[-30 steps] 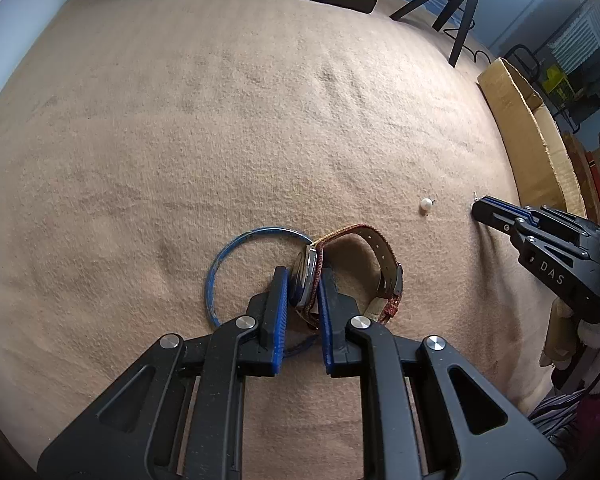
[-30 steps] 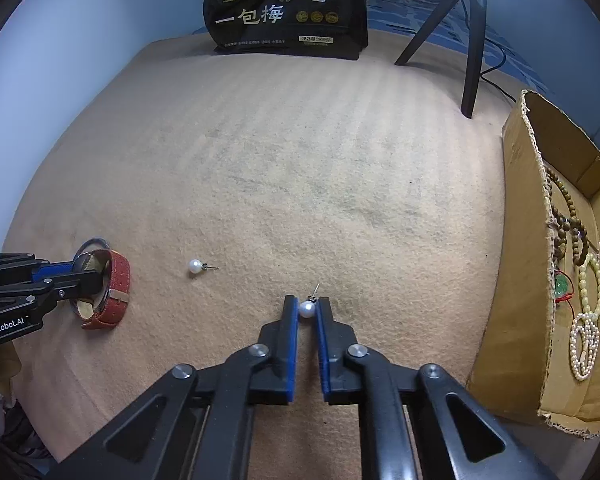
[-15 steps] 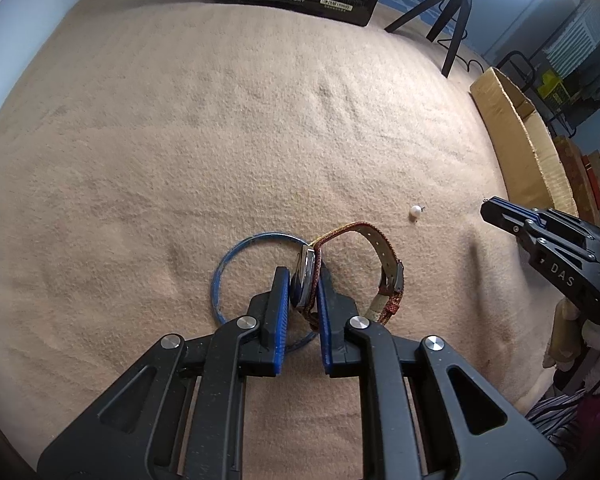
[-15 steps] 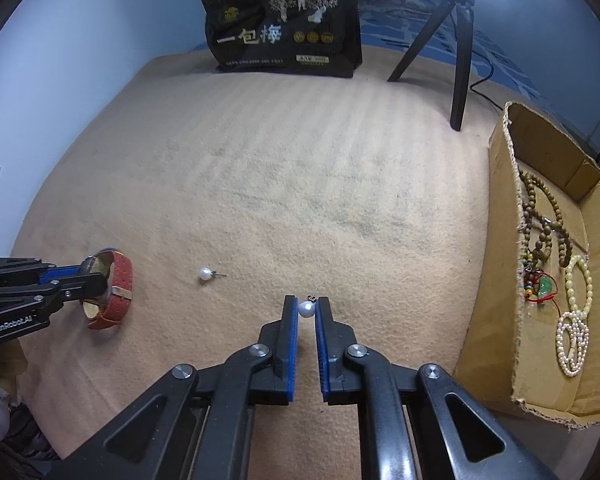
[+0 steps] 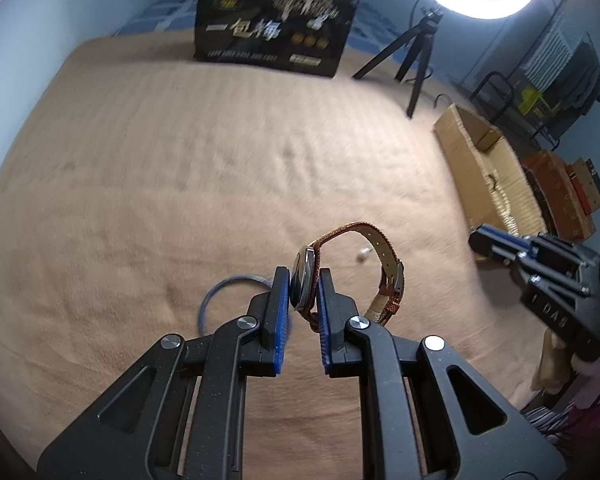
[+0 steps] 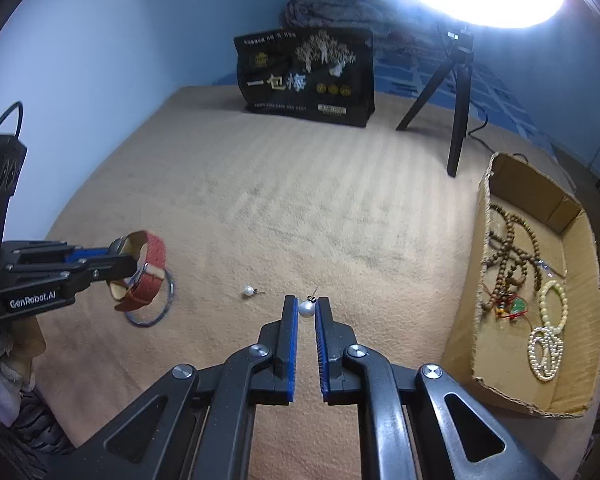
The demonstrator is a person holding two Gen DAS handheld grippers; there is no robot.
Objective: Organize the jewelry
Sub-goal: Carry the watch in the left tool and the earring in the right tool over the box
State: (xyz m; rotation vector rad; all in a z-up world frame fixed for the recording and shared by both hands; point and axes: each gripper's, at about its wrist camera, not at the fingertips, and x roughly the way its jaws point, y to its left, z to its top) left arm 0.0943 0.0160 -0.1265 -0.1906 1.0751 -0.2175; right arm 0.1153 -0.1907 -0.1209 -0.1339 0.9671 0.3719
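Note:
My left gripper [image 5: 303,276] is shut on a red-strap watch [image 5: 380,256] and holds it above the tan blanket; the watch also shows in the right wrist view [image 6: 144,276]. A blue bangle [image 5: 224,292] lies on the blanket below it. My right gripper [image 6: 306,304] is shut on a pearl earring [image 6: 306,309], lifted off the blanket. A second pearl earring [image 6: 249,291] lies on the blanket to its left. An open cardboard box [image 6: 496,248] at the right holds bead necklaces and bracelets.
A black printed bag [image 6: 308,76] stands at the far edge of the blanket. A tripod [image 6: 458,92] with a ring light stands at the back right. More boxes and clutter [image 5: 560,184] lie beyond the cardboard box.
Both grippers have risen with their loads. The watch has lifted off the bangle, which stays on the blanket. The view now tilts up toward the ring light.

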